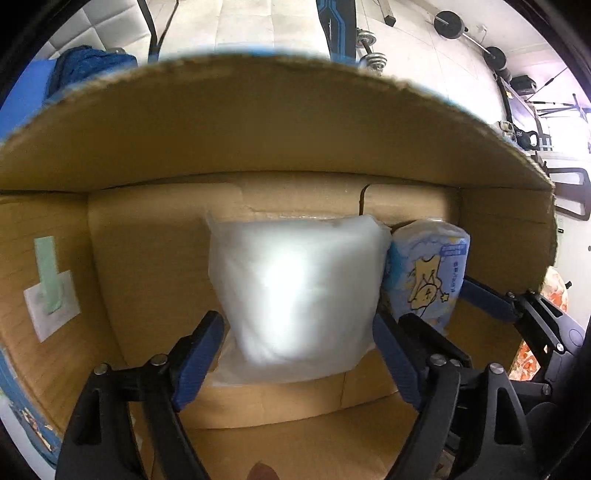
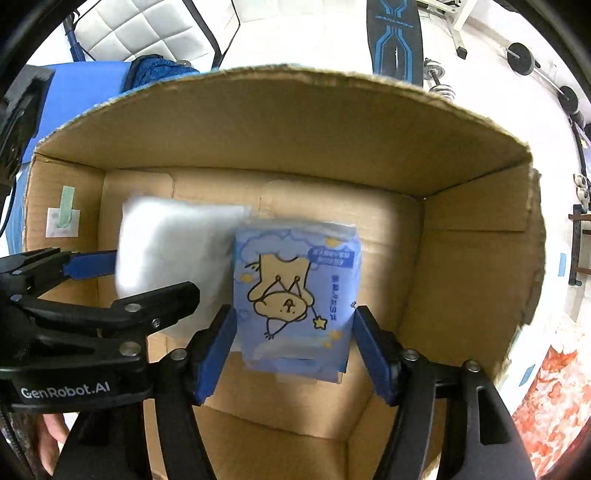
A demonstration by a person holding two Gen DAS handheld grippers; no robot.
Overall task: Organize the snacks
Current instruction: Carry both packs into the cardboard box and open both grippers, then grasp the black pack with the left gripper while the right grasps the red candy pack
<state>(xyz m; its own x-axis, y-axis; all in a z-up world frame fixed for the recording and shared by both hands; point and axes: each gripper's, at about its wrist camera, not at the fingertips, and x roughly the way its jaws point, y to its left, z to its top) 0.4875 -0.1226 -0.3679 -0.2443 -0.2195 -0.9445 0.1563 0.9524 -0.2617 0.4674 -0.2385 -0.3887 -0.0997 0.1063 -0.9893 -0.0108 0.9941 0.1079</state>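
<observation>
While both grippers reach into the open cardboard box (image 2: 476, 258), we see two snack packs side by side on its floor, toward the far wall. Our left gripper (image 1: 298, 350) has its blue fingers (image 1: 197, 363) spread wide on either side of the white pack (image 1: 299, 291); the pads sit close to the near corners of the puffy bag, but we cannot tell whether they press it or merely flank it. Just to the right of that white pack, touching it, lies the blue pack (image 2: 295, 291), printed with a cartoon figure, clouds and yellow stars, the drawing upside down in the right wrist view. Our right gripper (image 2: 293, 347) straddles the near end of this blue pack, its jaws well apart, with each blue pad at or just beside an edge of the wrapper; whether there is real contact we cannot say. In the left wrist view the same blue pack (image 1: 430, 273) shows at the right, tilted, with the right gripper's fingers around it. A pale green strip on a white label (image 1: 51, 291) is stuck on the box's left inner wall. Beyond the box's far flap we make out a blue cloth (image 2: 159, 70), a white padded surface (image 2: 140, 31) and dumbbells (image 1: 371, 50) on a pale tiled floor, and to the right of the box an orange patterned surface (image 2: 554, 402).
</observation>
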